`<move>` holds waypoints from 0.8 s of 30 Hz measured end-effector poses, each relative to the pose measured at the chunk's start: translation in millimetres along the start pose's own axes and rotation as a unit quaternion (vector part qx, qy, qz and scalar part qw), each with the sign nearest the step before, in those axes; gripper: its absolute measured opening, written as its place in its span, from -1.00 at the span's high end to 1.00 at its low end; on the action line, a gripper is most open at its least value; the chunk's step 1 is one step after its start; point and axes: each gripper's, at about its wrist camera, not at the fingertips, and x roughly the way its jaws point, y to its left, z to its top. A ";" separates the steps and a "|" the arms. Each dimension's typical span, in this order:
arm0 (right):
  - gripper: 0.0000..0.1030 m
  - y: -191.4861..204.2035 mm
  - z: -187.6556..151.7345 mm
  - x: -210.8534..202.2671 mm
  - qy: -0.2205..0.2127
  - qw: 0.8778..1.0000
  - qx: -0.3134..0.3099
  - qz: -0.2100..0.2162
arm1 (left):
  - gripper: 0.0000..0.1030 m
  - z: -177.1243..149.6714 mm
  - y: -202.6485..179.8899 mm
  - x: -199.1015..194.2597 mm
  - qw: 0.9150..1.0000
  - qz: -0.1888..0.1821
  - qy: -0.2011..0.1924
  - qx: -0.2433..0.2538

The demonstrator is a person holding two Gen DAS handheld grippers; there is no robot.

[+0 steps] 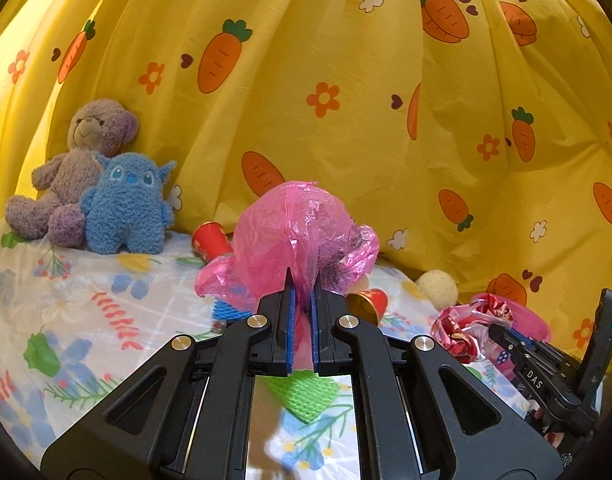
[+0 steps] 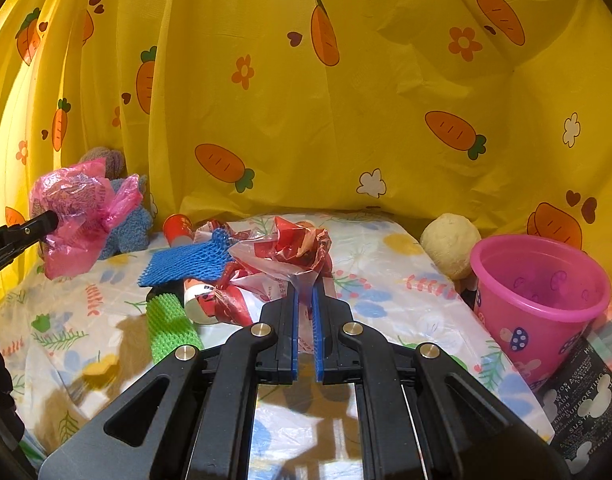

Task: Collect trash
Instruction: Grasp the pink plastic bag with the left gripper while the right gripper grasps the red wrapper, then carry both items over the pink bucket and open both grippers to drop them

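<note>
My left gripper [image 1: 302, 300] is clamped tight on a crumpled pink plastic bag [image 1: 294, 232], lifted clear of the flowered sheet [image 1: 106, 308]. My right gripper [image 2: 305, 308] is pinched closed on a red-and-clear wrapper [image 2: 290, 252]. Taking the pink bucket [image 2: 541, 300] as landmark: the wrapper hangs to its left, the pink bag far left of it, and a cream ball [image 2: 449, 244] sits just beside it, behind and to its left.

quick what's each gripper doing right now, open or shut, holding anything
left gripper: shut on the pink plastic bag
right gripper: shut on the red and clear wrapper
</note>
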 end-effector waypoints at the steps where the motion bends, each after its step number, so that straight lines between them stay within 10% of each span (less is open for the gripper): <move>1: 0.86 -2.4 0.5 -2.2 -0.002 1.000 0.001 -0.002 | 0.90 -0.6 -4.5 1.3 1.000 -0.005 0.001 0.002; 24: 0.87 -104.9 19.7 -39.9 -0.050 0.989 0.035 -0.134 | 0.90 -15.7 -186.8 75.5 0.980 -0.151 0.046 0.121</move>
